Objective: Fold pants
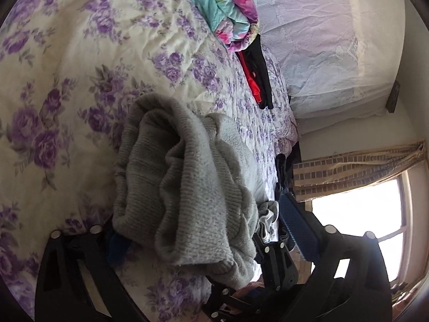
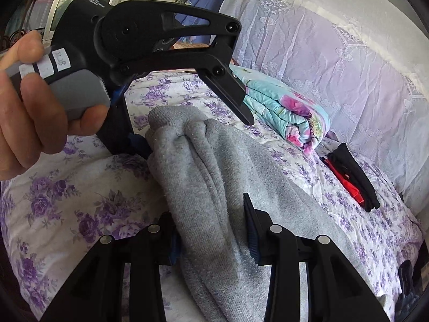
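Observation:
The grey knitted pants (image 1: 187, 187) lie bunched lengthwise on the purple-flowered bedspread (image 1: 53, 107). My left gripper (image 1: 201, 214) straddles one end of them. Its right blue pad (image 1: 292, 228) stands clear of the cloth, and the other pad is hidden under the fabric. From the right wrist view the left gripper (image 2: 193, 131) is open around the pants' far end (image 2: 171, 123), its upper finger off the cloth. My right gripper (image 2: 213, 238) is shut on a raised fold of the pants (image 2: 214, 187).
A folded turquoise-and-pink quilt (image 2: 289, 107) and a black-and-red garment (image 2: 351, 177) lie farther up the bed. A lilac lace cover (image 2: 335, 53) rises behind them. A person's hand (image 2: 32, 107) holds the left gripper's handle. A bright window with a curtain (image 1: 356, 209) is at the right.

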### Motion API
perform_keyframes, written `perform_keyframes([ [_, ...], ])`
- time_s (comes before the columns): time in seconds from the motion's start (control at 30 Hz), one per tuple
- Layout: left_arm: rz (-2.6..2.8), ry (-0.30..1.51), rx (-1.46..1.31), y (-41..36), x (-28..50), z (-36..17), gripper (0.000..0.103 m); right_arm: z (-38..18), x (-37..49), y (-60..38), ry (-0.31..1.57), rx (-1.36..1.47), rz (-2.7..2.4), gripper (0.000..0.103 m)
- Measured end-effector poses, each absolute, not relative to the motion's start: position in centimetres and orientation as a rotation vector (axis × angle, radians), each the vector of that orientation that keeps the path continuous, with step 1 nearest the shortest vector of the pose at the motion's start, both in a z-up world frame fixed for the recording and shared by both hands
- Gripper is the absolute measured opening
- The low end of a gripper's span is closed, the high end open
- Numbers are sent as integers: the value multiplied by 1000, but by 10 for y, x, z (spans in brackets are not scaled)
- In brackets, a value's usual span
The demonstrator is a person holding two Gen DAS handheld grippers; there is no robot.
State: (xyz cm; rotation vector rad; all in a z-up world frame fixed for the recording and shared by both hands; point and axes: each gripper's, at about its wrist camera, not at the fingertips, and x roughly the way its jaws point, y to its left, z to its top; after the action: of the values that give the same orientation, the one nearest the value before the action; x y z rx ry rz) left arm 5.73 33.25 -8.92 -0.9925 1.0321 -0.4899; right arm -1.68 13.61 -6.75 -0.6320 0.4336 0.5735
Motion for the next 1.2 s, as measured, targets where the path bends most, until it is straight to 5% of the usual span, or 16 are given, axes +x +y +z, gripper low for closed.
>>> perform_keyframes([
  [0.07,-477,1035,-976,337,57,-88,65,-67,-18,135,427,-631,570,41],
  [0.17,-506,1026,-1009,346,57,-88,56,-62,-30,134,392,-660,546,55],
  [0.37,-525,1025,-965,343,61,-74,54,-61,-74,161,151,-853,474,78],
  [0.47,-557,1016,-960,342,60,-64,53,-79,-67,183,124,-968,422,78],
  [0.53,-579,1007,-950,340,58,-58,53,-95,-54,194,116,-1028,364,76],
  [0.57,-581,1004,-940,339,57,-55,53,-98,-49,194,108,-1037,337,62],
  [0.6,-570,1008,-923,339,56,-55,53,-98,-44,193,116,-1023,320,37],
  [0.63,-546,1024,-906,338,57,-56,55,-95,-41,189,138,-993,337,32],
  [0.67,-531,1058,-912,337,58,-62,67,-91,-40,186,160,-963,360,27],
  [0.7,-537,1090,-948,335,60,-70,76,-89,-41,183,162,-953,365,25],
  [0.83,-553,1144,-979,318,68,-78,75,-82,-54,171,110,-931,348,24],
  [0.9,-617,1116,-982,307,67,-66,59,-70,-56,156,94,-874,337,24],
  [1.0,-671,1049,-878,278,62,-25,49,-48,-60,129,68,-746,318,24],
  [1.2,-758,959,-589,175,58,54,49,-7,-66,32,24,-375,185,24],
])
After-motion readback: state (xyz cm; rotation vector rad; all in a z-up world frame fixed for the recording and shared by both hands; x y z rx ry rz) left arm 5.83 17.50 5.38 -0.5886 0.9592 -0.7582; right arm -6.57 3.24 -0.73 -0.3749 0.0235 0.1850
